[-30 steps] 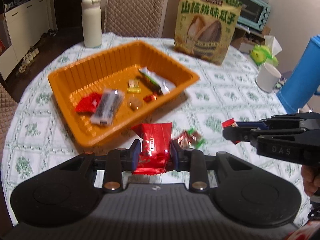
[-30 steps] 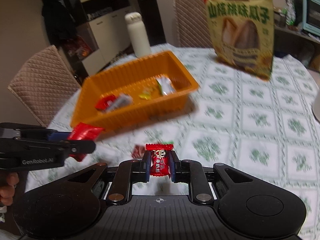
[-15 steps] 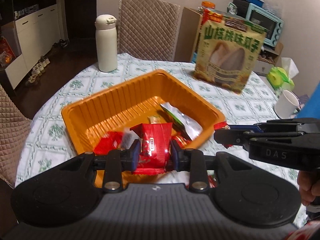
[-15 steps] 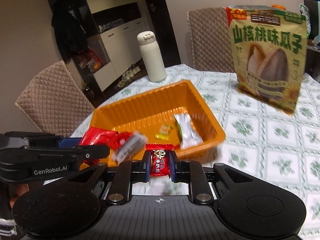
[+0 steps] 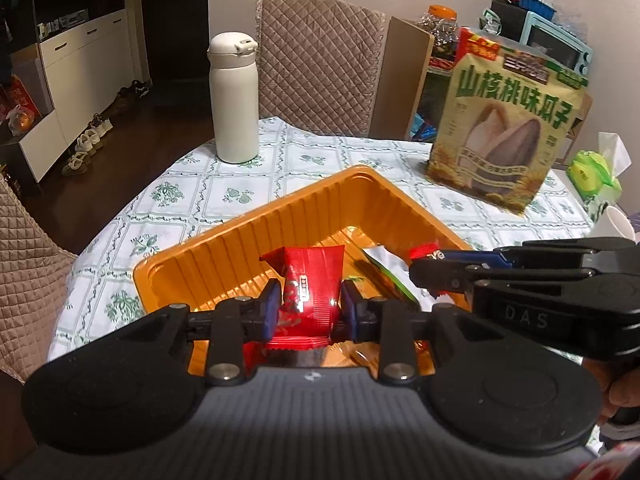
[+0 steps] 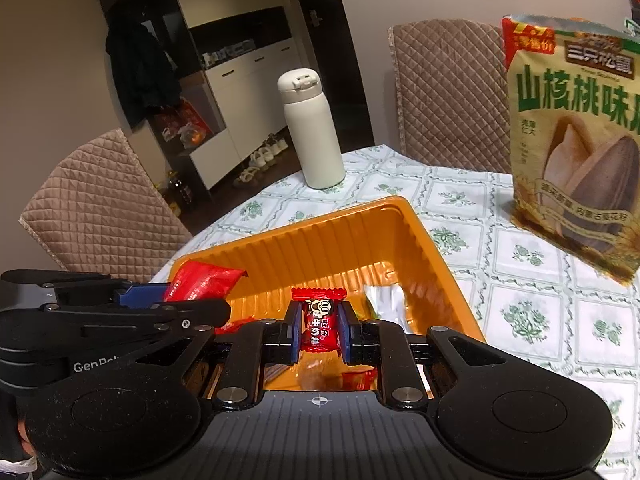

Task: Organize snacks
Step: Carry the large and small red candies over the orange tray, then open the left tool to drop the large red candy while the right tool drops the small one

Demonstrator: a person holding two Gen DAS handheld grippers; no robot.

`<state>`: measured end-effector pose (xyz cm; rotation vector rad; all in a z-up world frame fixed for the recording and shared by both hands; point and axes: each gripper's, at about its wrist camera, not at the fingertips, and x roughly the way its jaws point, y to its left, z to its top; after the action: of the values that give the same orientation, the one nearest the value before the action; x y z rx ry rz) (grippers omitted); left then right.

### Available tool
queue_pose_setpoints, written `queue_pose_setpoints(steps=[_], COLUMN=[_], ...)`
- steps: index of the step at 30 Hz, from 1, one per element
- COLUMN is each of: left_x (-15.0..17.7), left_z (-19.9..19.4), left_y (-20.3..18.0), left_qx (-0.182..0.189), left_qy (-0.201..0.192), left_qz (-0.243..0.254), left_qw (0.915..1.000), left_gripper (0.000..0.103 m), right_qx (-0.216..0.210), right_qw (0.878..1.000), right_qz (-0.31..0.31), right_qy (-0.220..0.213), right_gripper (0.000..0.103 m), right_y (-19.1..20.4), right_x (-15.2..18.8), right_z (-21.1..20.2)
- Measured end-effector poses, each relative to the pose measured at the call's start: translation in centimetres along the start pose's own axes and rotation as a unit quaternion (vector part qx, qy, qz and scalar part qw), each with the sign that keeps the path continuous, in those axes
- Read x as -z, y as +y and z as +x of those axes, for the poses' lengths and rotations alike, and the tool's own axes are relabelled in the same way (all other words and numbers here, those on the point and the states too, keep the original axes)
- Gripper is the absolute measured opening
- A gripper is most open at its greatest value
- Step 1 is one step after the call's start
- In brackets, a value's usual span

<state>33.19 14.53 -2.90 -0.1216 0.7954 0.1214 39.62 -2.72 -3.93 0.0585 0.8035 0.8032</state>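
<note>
My left gripper [image 5: 308,310] is shut on a red snack packet [image 5: 310,286] and holds it over the orange tray [image 5: 248,232]. My right gripper [image 6: 319,330] is shut on a small red candy [image 6: 319,322], also over the orange tray [image 6: 332,236]. The right gripper shows from the side in the left wrist view [image 5: 424,270], and the left one in the right wrist view [image 6: 218,300] with its red packet [image 6: 200,280]. A silver-green packet [image 5: 390,270] lies in the tray, with more wrappers partly hidden under the grippers.
A white thermos [image 5: 233,98] stands at the table's far side. A large sunflower-seed bag [image 5: 506,128] stands at the back right. A white cup [image 5: 620,222] and green tissue pack [image 5: 592,172] sit at the right. Quilted chairs [image 5: 320,64] surround the table.
Both grippers have moved forward from the table in front of the tray to above its inside, each still holding its snack. The tray now fills the lower middle of both views.
</note>
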Motion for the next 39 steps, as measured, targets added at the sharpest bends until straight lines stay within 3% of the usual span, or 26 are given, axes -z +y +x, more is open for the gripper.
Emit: queue_pose_setpoints(steps=[15,28,39], left_x=[-1.3,-1.2,-1.3], left_z=[5.5,6.0,5.2], left_y=[1.0,2.2,3.2], left_qx=[-0.007,-0.012,-0.022], left_qy=[0.033,0.044,0.037], left_qz=[0.003,-0.013,-0.022], left_qw=[0.9994,0.9989,0.9988], left_gripper=[0.023,0.024,0.024], right_qx=[0.012,-0.006,-0.021], right_qw=[0.999,0.998,0.999], right_qz=[0.038,0.044,0.041], right_qy=[0.018,0.032,0.019], right_gripper=[0.019,0.019,0.020], right_y=[-2.6,-2.6,-1.5], right_x=[-1.0,-1.1,-1.5], right_z=[5.1,6.1,6.7])
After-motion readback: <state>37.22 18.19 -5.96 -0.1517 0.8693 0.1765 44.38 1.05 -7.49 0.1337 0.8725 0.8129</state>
